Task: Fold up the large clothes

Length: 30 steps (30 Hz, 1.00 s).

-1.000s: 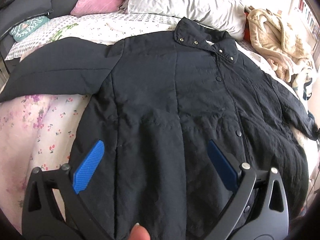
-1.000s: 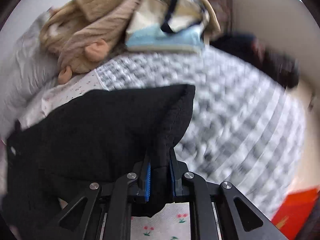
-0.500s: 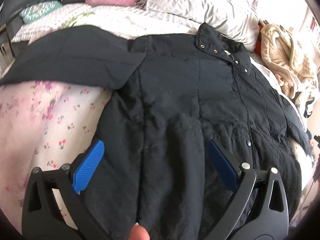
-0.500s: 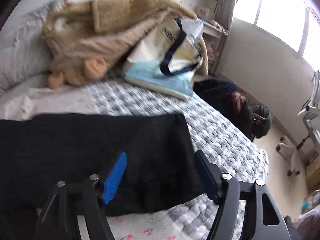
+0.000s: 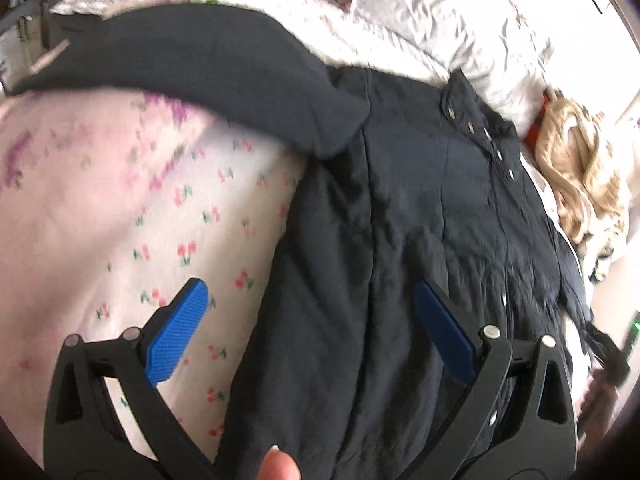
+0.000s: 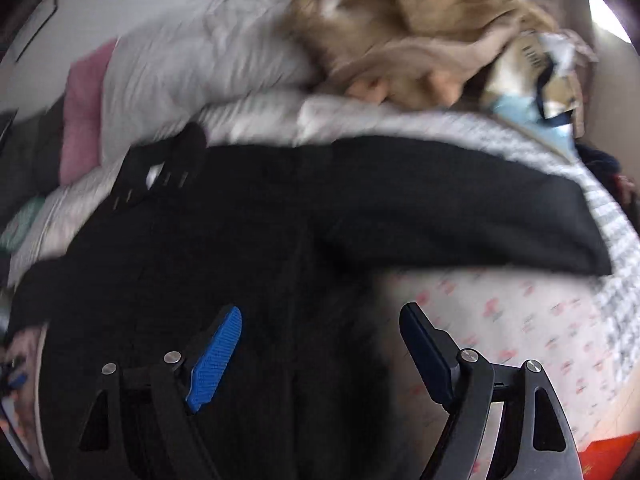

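Black coat (image 5: pixel 420 216) lies spread flat on the flowered bed (image 5: pixel 120 208), collar toward one o'clock. The left hand-held gripper (image 5: pixel 308 328) hangs wide over its hem edge. The right hand-held gripper (image 6: pixel 320 344) gapes wide, empty, above the coat's side.

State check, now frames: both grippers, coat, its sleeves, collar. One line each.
left gripper: open, holding nothing, above the coat's side edge
right gripper: open, holding nothing, above the coat
black coat: spread flat on the bed, front up, unfolded
sleeve: stretched out sideways, flat
other sleeve: stretched out sideways, flat
collar: lying open, snaps showing
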Available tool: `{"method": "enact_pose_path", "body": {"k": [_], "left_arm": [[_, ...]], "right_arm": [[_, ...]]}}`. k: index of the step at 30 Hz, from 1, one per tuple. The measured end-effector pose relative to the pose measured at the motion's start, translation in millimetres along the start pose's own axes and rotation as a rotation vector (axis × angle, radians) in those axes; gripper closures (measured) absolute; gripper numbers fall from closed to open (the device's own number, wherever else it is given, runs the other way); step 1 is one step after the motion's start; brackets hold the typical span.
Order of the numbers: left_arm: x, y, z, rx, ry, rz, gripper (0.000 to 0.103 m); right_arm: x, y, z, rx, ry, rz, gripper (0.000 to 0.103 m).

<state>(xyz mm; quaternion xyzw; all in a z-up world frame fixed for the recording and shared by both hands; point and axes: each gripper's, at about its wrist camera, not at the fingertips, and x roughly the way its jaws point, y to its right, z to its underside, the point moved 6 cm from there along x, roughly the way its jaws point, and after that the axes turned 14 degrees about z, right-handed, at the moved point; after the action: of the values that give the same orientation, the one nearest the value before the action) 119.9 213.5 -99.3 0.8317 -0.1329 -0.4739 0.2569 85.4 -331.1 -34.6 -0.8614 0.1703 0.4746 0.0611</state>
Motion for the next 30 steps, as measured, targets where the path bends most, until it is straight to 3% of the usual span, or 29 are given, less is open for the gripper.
{"method": "enact_pose_path", "body": {"k": [2,5,10,12,15,18,20,21,22,23,25,28,30], "left_arm": [[3.4,-9.4,16.8,0.008,-0.082,0.028,0.001],[4.5,-23.2,42.2,0.018,-0.215,0.036,0.001],[-7.7,-27.4,73.1,0.04,-0.316,0.081,0.009],[-13.1,-25.8,93.4,0.041,-0.386,0.119,0.01],[-21.0,-22.4,122.5,0.049,-0.483,0.161,0.011],[-29.3,-7.4,152.8,0.064,-0.576,0.218,0.021],[-32.9,2.2,168.3,0.076,-0.608,0.235,0.039],[-34.1,6.3,176.1,0.086,-0.623,0.223,0.064],[-34.6,8.9,175.2,0.093,-0.614,0.2,0.087],[-40.7,14.3,170.7,0.08,-0.586,0.216,0.087],[-60.4,32.5,153.4,0.036,-0.504,0.334,0.09],[-107.3,63.7,124.8,0.064,-0.341,0.492,0.09],[-125.9,66.2,118.2,0.083,-0.308,0.501,0.09]], "right_arm": [[-1.8,0.2,13.5,-0.045,-0.048,-0.068,0.02],[-10.1,27.0,27.2,-0.037,-0.052,-0.1,0.02],[3.1,66.5,89.5,0.024,-0.258,-0.288,0.021],[5.0,74.9,116.6,0.036,-0.301,-0.323,0.021],[6.7,78.5,152.5,0.072,-0.407,-0.45,0.025],[-2.4,72.3,176.2,0.075,-0.477,-0.551,0.04],[-12.4,65.3,182.0,0.079,-0.499,-0.632,0.072],[-21.7,59.3,185.1,0.076,-0.504,-0.678,0.089],[-33.3,54.9,184.1,0.058,-0.477,-0.686,0.09],[-47.1,51.1,178.2,0.047,-0.442,-0.698,0.09],[-81.4,46.3,157.2,0.078,-0.357,-0.795,0.092],[-136.3,52.7,127.5,0.116,-0.222,-0.918,0.093],[-143.8,58.8,124.2,0.104,-0.208,-0.913,0.093]]}}
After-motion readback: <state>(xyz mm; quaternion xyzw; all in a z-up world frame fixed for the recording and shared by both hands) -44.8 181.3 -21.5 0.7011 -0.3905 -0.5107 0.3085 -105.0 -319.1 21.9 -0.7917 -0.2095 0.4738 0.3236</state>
